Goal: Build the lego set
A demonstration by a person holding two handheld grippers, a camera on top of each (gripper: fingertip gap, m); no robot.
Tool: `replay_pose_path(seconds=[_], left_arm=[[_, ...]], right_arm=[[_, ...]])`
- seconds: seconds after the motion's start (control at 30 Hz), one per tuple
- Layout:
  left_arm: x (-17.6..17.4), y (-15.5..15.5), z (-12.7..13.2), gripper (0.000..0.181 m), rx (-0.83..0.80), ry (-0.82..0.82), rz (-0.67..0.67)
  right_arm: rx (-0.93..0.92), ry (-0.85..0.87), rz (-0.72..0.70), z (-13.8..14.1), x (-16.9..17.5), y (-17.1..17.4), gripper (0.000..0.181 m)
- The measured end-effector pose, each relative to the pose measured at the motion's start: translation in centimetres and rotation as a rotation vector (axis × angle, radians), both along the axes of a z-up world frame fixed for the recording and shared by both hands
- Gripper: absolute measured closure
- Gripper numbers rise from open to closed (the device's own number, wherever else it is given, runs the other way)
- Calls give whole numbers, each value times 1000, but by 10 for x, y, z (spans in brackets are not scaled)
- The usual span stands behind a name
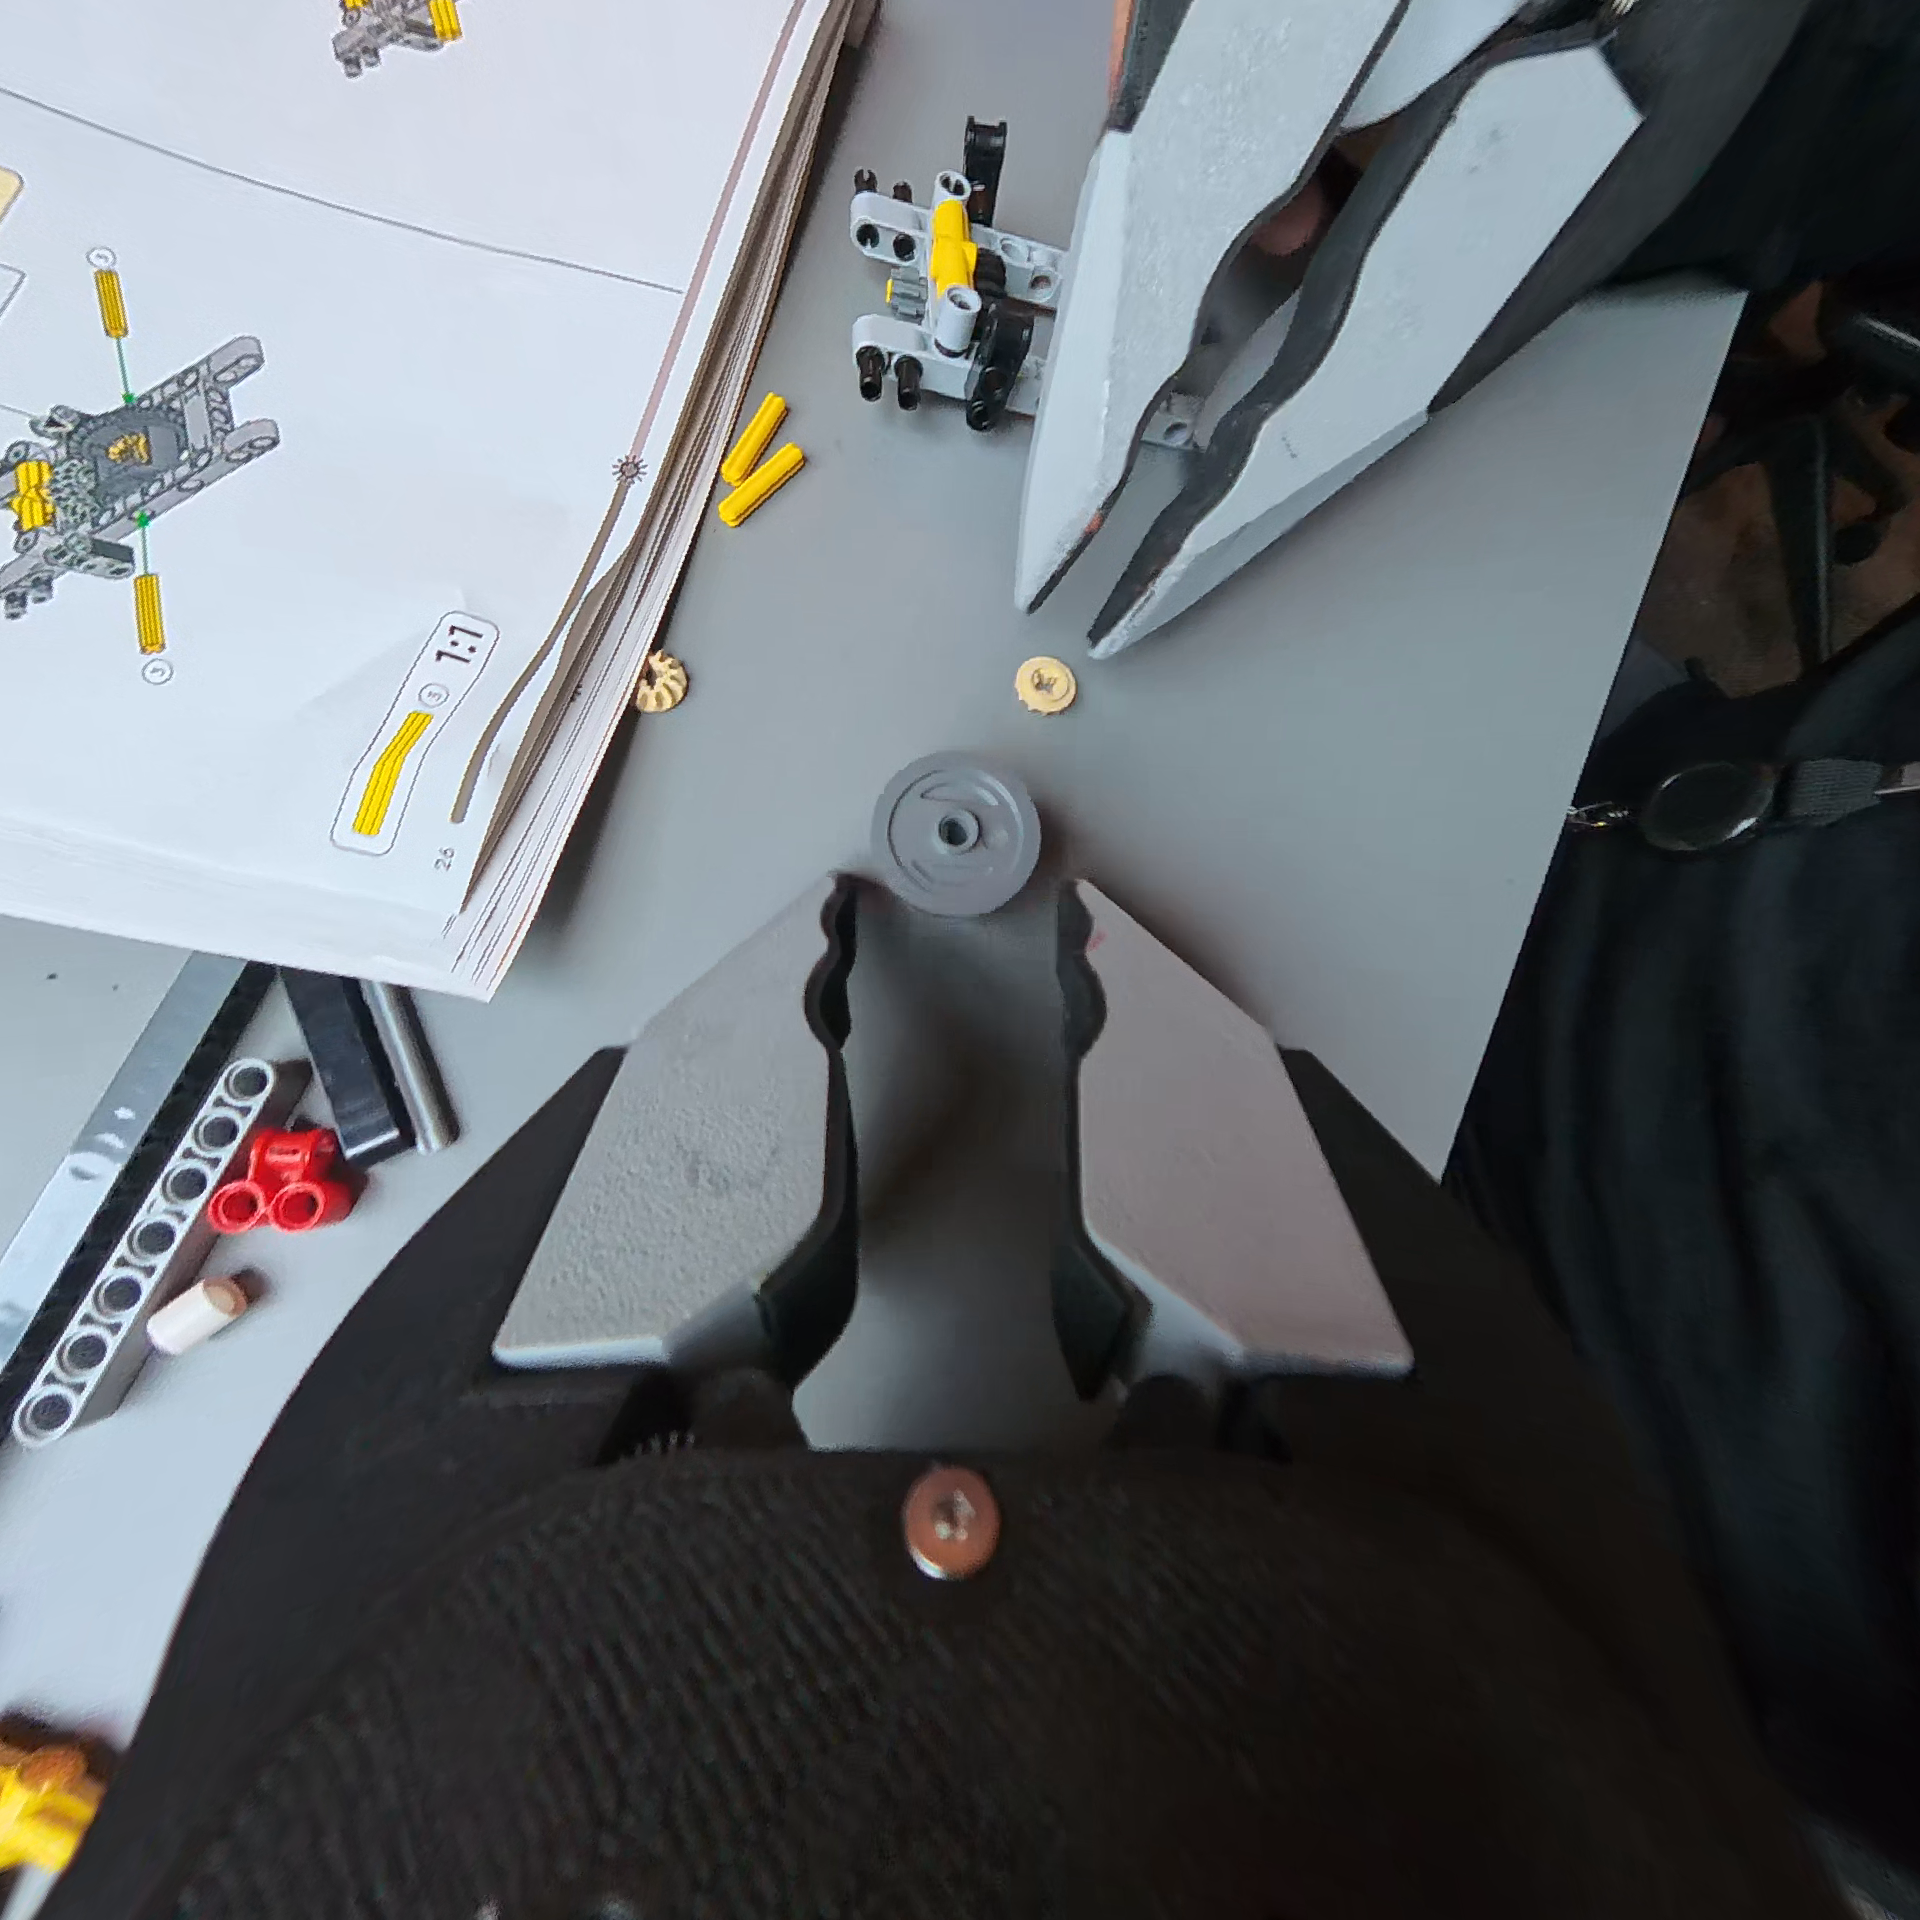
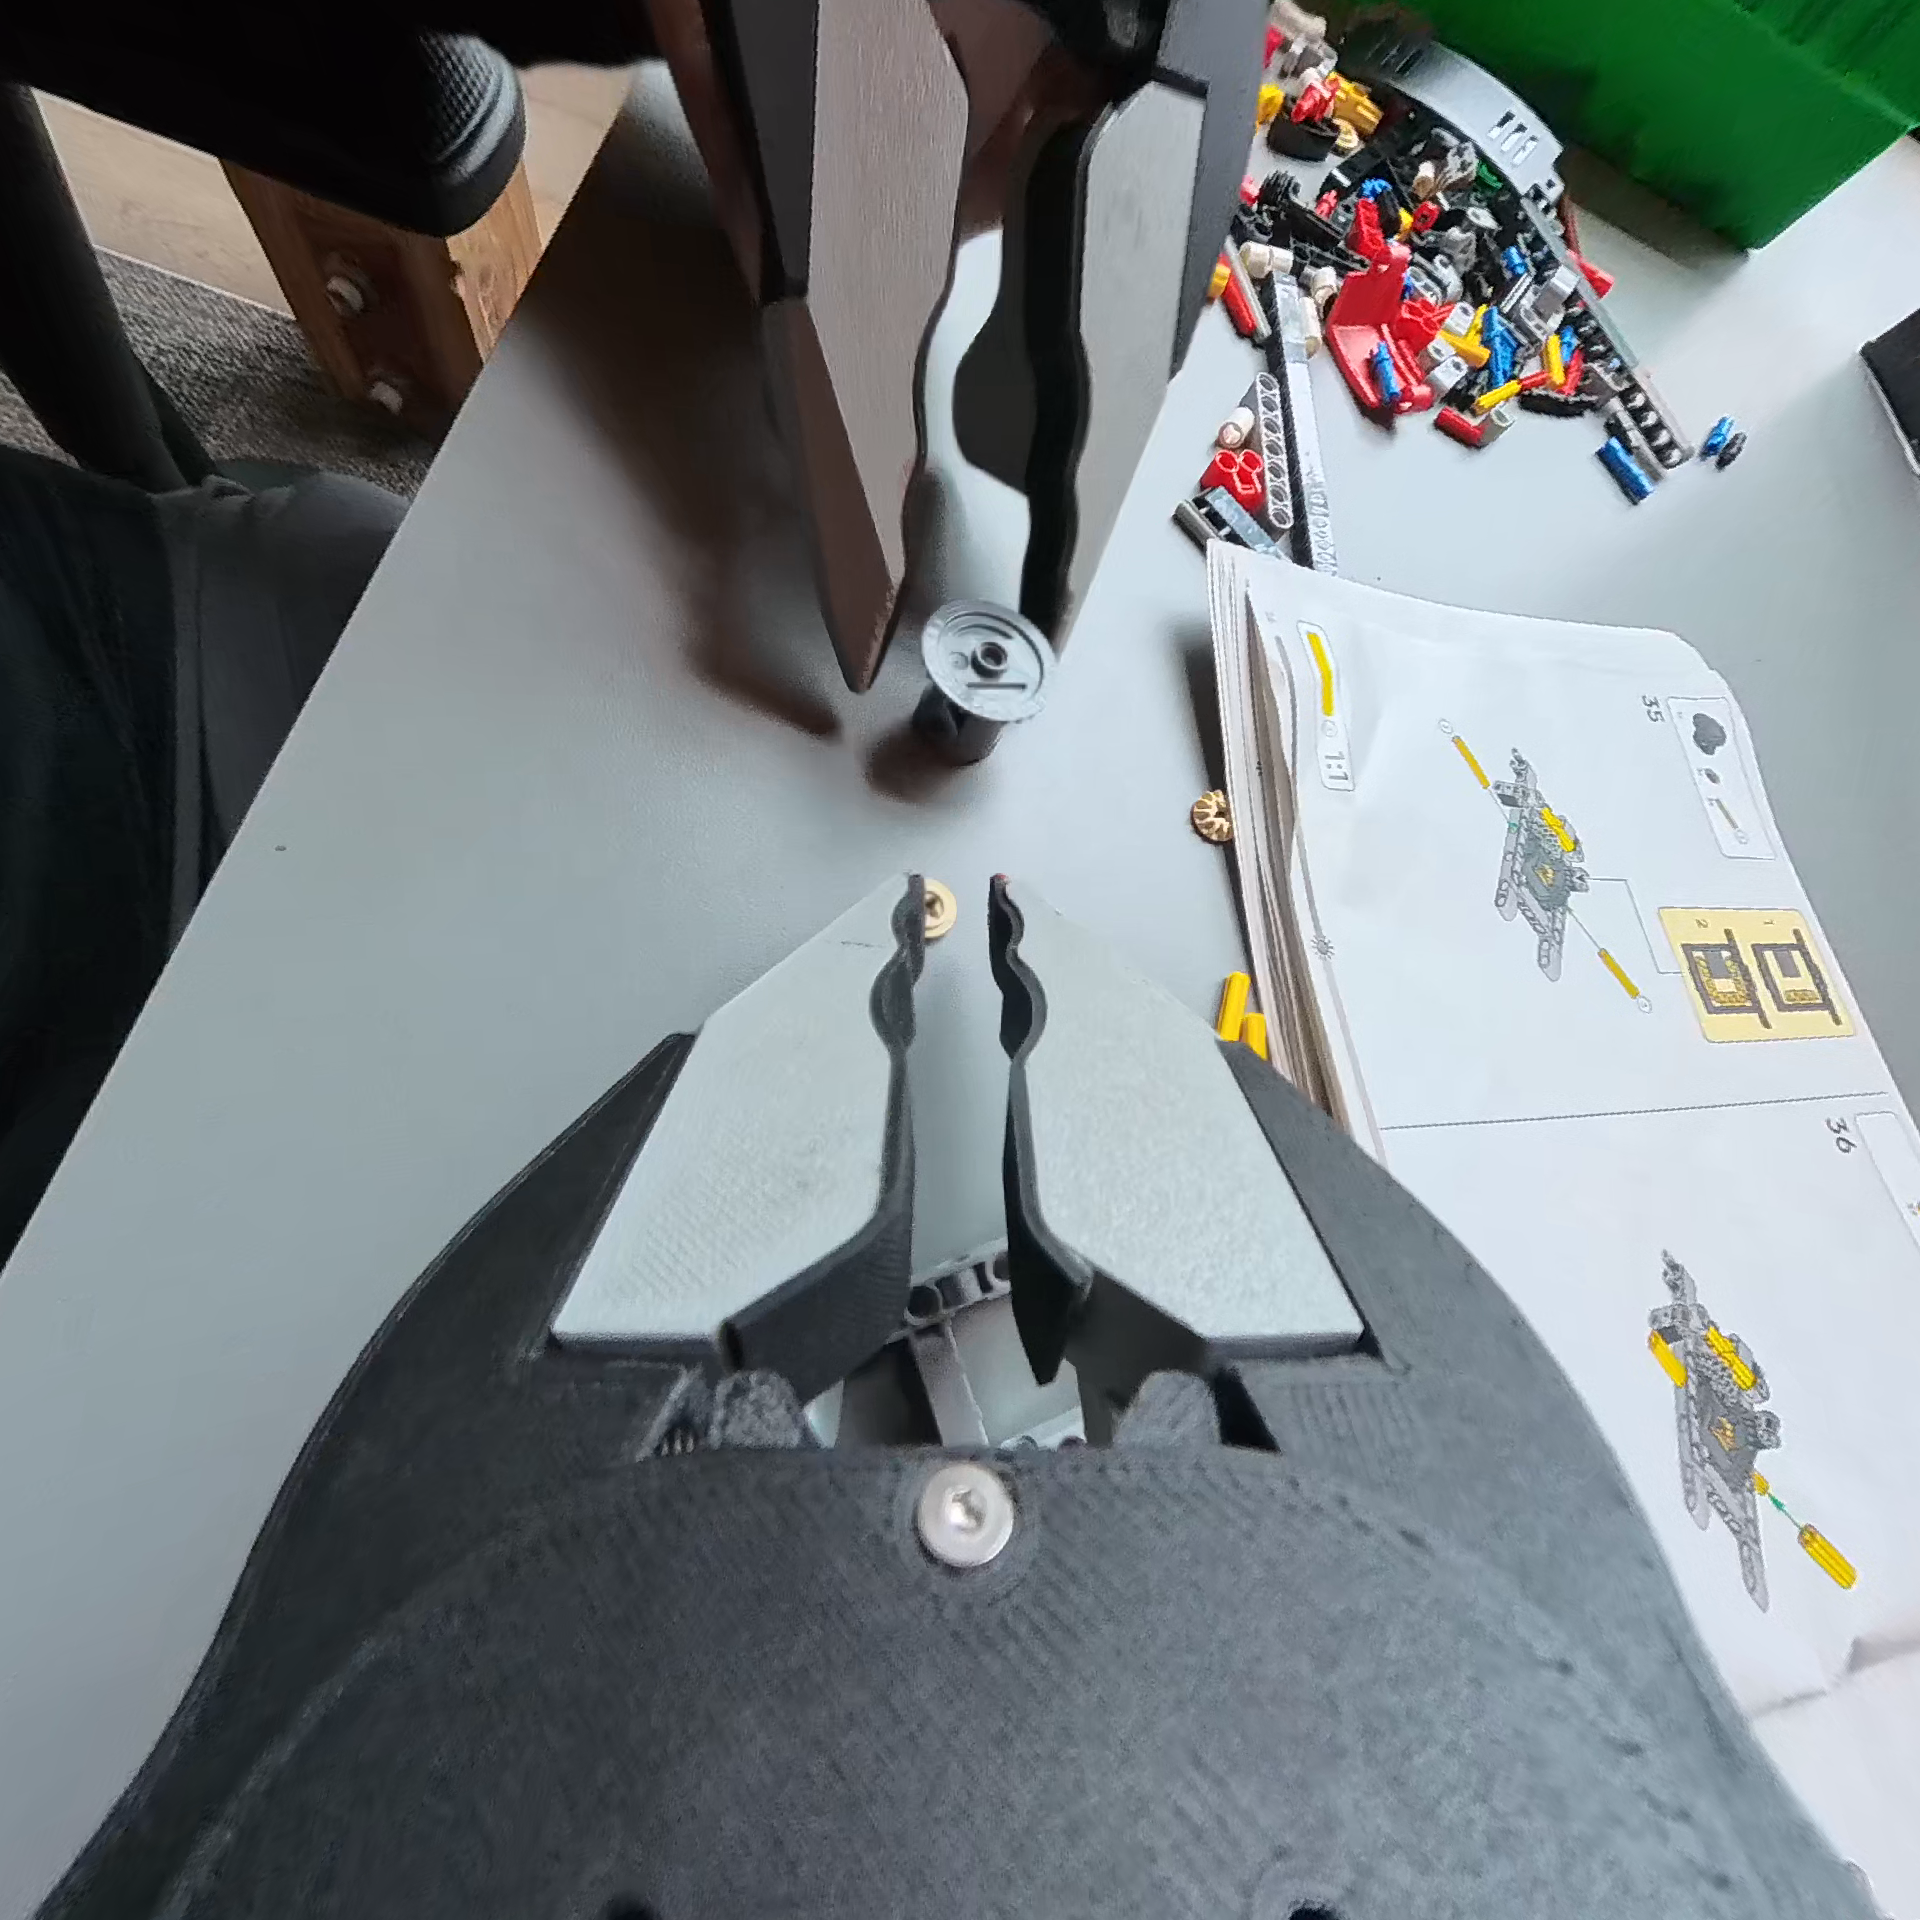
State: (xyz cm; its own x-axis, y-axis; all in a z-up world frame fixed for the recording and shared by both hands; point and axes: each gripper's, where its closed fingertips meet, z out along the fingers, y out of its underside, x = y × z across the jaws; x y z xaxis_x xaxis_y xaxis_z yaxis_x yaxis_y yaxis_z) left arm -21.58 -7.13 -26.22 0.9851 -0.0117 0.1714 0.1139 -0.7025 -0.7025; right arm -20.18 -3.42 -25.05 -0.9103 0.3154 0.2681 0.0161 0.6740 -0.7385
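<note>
A grey round disc piece [image 1: 956, 831] stands on a short black cylinder on the grey table [image 1: 1299, 831]. My left gripper [image 1: 961, 885] is open, its fingertips on either side of the disc's near edge. In the right wrist view the left gripper [image 2: 951, 652] comes down from above and straddles the disc [image 2: 987, 665]. My right gripper [image 2: 954, 883] is narrowly open and holds nothing. A small tan gear [image 2: 940, 906] lies flat on the table at its tips. It also shows in the left wrist view [image 1: 1046, 686], just past the right gripper [image 1: 1070, 629].
The open instruction booklet [image 1: 364, 468] lies beside the work area. Near its edge lie a tan bevel gear [image 1: 662, 683] and two yellow axles [image 1: 762, 473]. A grey, black and yellow sub-assembly [image 1: 951, 301] sits under the right gripper. A heap of loose parts [image 2: 1455, 260] lies far right. My right fingertips sit around 5 centimeters from my left ones. The tan bevel gear [image 1: 662, 683] sits 5 centimeters or so from the ends of my left fingers. Look for it in the right wrist view [image 2: 1210, 812] too.
</note>
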Motion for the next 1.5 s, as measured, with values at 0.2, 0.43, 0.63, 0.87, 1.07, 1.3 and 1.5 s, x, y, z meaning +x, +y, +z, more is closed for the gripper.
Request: replay_pose_path(seconds=[0.2, 0.43, 0.63, 0.87, 1.07, 1.3, 1.5], left_arm=[[-1, 2, 4, 134, -12, 44, 6], [6, 10, -1, 148, -23, 103, -36], [0, 12, 3, 153, 18, 143, -19], [15, 22, 6, 153, 61, -51, -2], [32, 24, 13, 153, 78, -439, 24], [44, 21, 10, 153, 24, -563, -1], [45, 21, 10, 152, 21, -608, 2]], right_arm=[[-3, -1, 4, -1, 1, -2, 172], [-2, 4, 8, 0, 2, -3, 173], [0, 10, 5, 0, 1, -4, 173], [-105, 23, -8, 17, -2, -5, 164], [-63, 93, 101, 17, 15, -17, 162], [6, 171, 115, 11, 16, -20, 179], [0, 117, 103, 7, 16, -20, 180]])
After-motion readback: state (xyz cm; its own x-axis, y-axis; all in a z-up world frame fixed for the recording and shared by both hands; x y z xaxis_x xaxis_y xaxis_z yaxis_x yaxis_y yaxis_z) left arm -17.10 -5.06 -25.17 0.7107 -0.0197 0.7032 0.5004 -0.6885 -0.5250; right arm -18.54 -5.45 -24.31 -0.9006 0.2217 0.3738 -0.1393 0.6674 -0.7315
